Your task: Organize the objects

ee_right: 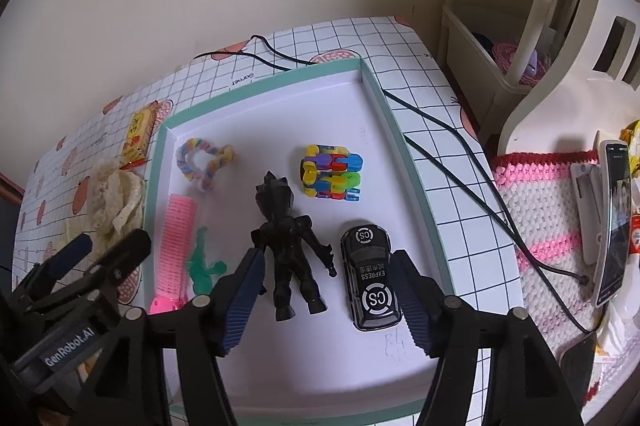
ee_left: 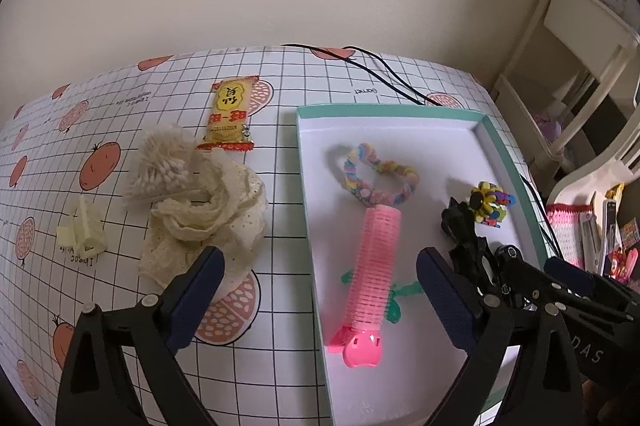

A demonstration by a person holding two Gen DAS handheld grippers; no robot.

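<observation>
The shallow tray (ee_right: pixel 404 130) with the teal rim lies on the desk (ee_left: pixel 280 74) and serves as the collection container. It holds a pink hair roller (ee_left: pixel 370 266), a pastel braided loop (ee_left: pixel 378 172), a green figure (ee_right: pixel 202 268) partly under the roller, a black action figure (ee_right: pixel 286 238), a multicoloured block toy (ee_right: pixel 330 172) and a black toy car (ee_right: pixel 370 276).

Outside the tray, on the desk to its left, lie a cream lace cloth (ee_left: pixel 208 218), a bundle of cotton swabs (ee_left: pixel 162 166) touching the cloth, a yellow snack packet (ee_left: pixel 230 114) and a small pale plastic piece (ee_left: pixel 82 230).

The left claw (ee_left: pixel 320 274) is open and holds nothing; it hangs over the tray's left rim, one finger above the cloth. The right claw (ee_right: pixel 326 290) is also open and empty, above the tray between the black figure and the car.

Probable step in hand: collecting a remaining loose item with the left claw. Recommended procedure: shift left, centre over the cloth, descend, and close on a thick fold so the fabric does not slip. Avoid dragging the swabs along. Release in the bare far part of the tray.
</observation>
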